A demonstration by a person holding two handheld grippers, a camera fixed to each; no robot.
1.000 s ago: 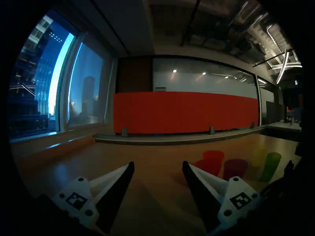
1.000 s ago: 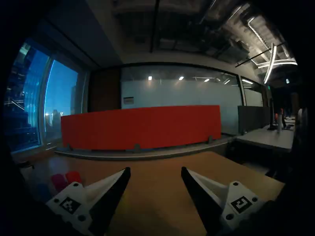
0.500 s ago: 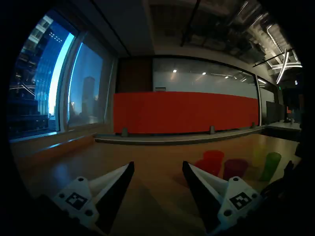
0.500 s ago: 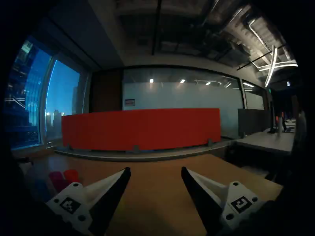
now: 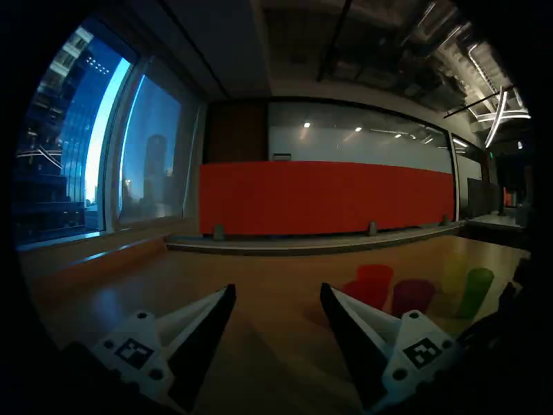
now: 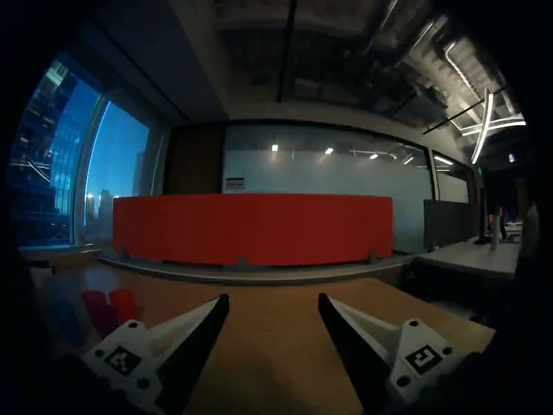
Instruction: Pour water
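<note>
The left tongs (image 5: 276, 290) are spread wide and hold nothing, above the wooden worktop (image 5: 207, 273). A red cup (image 5: 375, 279), a purple cup (image 5: 413, 295), a yellow cup (image 5: 455, 272) and a green cup (image 5: 477, 290) stand close together on their right side, not touched. The right tongs (image 6: 273, 299) are spread and empty too, with the red cup and purple cup off to their left.

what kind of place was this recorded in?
Most likely an open-plan office at dusk: a long wooden desk with a red divider screen along its far edge, tall windows looking onto city towers, and another desk alongside.
</note>
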